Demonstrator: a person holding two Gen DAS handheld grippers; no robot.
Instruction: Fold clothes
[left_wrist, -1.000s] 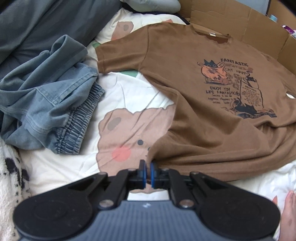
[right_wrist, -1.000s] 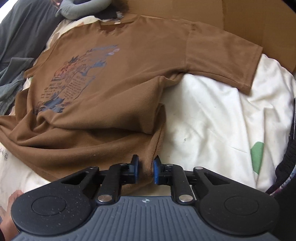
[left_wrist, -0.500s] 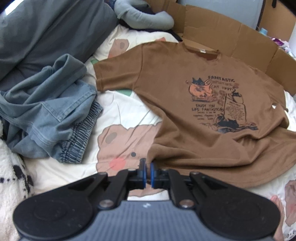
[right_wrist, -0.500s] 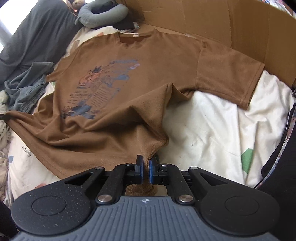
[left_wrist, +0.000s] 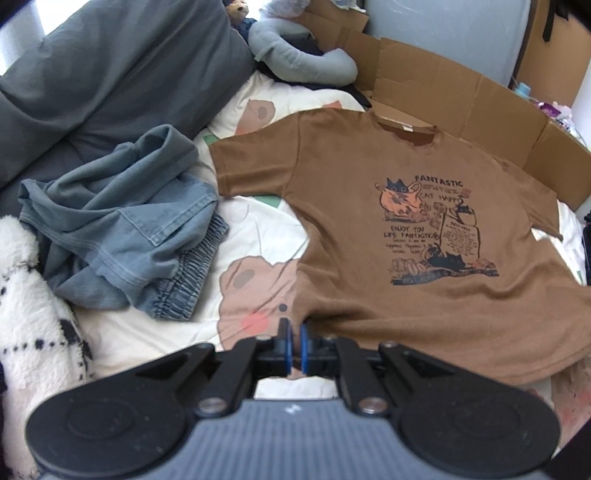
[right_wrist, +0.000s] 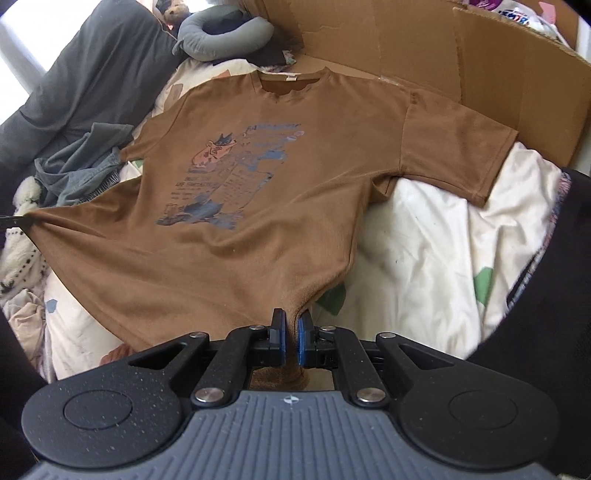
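Observation:
A brown T-shirt (left_wrist: 369, 229) with a cat print lies face up on the bed, collar away from me, stretched fairly flat. My left gripper (left_wrist: 294, 334) is shut on the shirt's bottom hem at its left corner. My right gripper (right_wrist: 290, 325) is shut on the bottom hem at the right corner of the same brown T-shirt (right_wrist: 258, 206). The hem is lifted slightly off the sheet between the two grips. Both short sleeves lie spread out to the sides.
A crumpled pair of blue denim shorts (left_wrist: 125, 236) lies left of the shirt. Grey bedding (left_wrist: 110, 74) and a grey neck pillow (left_wrist: 295, 62) sit behind. Cardboard walls (right_wrist: 461, 74) border the far right. A white fluffy blanket (left_wrist: 26, 295) is at the left edge.
Both grippers pulled back toward me with the hem, drawing the shirt's wrinkled lower body straight and flat. The right gripper closed fully on the hem.

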